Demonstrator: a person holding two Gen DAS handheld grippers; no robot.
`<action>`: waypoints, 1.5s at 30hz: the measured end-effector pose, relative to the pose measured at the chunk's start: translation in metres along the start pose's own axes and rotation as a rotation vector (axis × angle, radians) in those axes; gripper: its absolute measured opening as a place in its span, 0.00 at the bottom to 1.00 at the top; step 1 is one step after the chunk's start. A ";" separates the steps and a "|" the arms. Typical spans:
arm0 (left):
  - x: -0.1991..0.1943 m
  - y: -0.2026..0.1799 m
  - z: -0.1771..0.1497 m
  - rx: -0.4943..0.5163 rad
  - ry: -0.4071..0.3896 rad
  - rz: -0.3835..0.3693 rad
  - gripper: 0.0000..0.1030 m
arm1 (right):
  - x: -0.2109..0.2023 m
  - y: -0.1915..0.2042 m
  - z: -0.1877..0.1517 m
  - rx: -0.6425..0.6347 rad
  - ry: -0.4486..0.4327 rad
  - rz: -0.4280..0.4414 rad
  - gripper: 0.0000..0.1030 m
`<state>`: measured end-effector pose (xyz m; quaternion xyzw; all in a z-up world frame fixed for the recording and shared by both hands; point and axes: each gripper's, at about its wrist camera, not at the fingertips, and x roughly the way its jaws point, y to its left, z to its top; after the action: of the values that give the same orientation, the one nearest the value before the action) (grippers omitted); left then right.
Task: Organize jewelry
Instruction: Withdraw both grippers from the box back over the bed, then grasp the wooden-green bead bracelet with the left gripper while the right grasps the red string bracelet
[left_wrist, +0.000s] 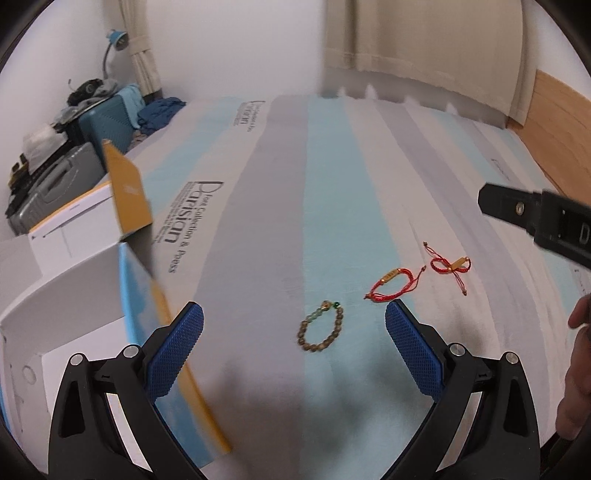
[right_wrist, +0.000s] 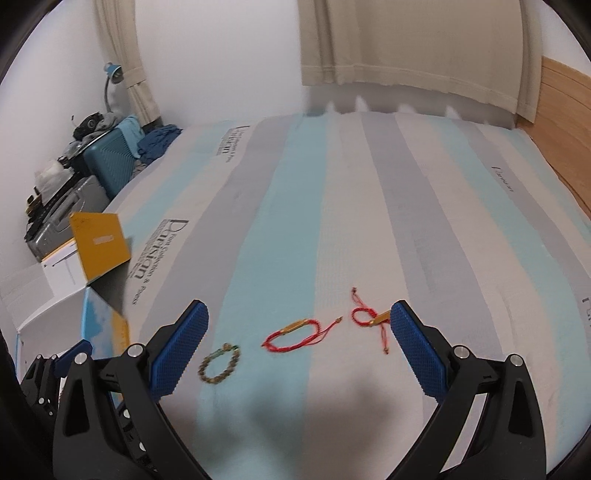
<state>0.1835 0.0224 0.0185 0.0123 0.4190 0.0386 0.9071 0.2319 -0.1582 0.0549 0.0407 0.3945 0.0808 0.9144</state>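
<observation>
Hovering above the bed (left_wrist: 280, 206): left hand-held gripper (left_wrist: 294, 338), jaws spread wide, nothing held; bead bracelet (left_wrist: 320, 327) lying between and just ahead of the blue pads (left_wrist: 177, 354). Right hand-held gripper (right_wrist: 299, 339) likewise wide open and empty, with the bead bracelet (right_wrist: 219, 364) near its left pad, one red cord bracelet (right_wrist: 295, 334) centred ahead, and a second cord bracelet (right_wrist: 369, 319) partly hidden behind the right pad (right_wrist: 417, 354).

Count: three bracelets, namely one beaded, two red cord, each cord with a gold tube bead. All flat on the striped bed cover, apart from one another, in a rough row.

Handling, judged: all light. Bead loop flexible, probably elastic, likely to roll or slip; best pinched across one side of the ring. Cord bracelets limp, with loose knotted tails prone to snagging; best gripped at the rigid gold tube. Soft bedding likely to give under pressure, so shallow approach advised.

Further out: open box (left_wrist: 74, 266) with a yellow flap at left, apparently empty as far as visible.
</observation>
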 end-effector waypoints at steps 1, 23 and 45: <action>0.004 -0.003 0.001 0.005 0.005 -0.006 0.94 | 0.004 -0.004 0.002 0.001 0.002 -0.006 0.92; 0.093 -0.014 -0.005 0.036 0.127 -0.060 0.94 | 0.098 -0.066 0.004 0.064 0.162 -0.083 0.84; 0.142 -0.014 -0.024 0.090 0.201 -0.105 0.93 | 0.171 -0.105 -0.024 0.135 0.287 -0.159 0.57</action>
<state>0.2579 0.0192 -0.1061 0.0269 0.5092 -0.0269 0.8598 0.3419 -0.2308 -0.0985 0.0586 0.5276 -0.0132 0.8473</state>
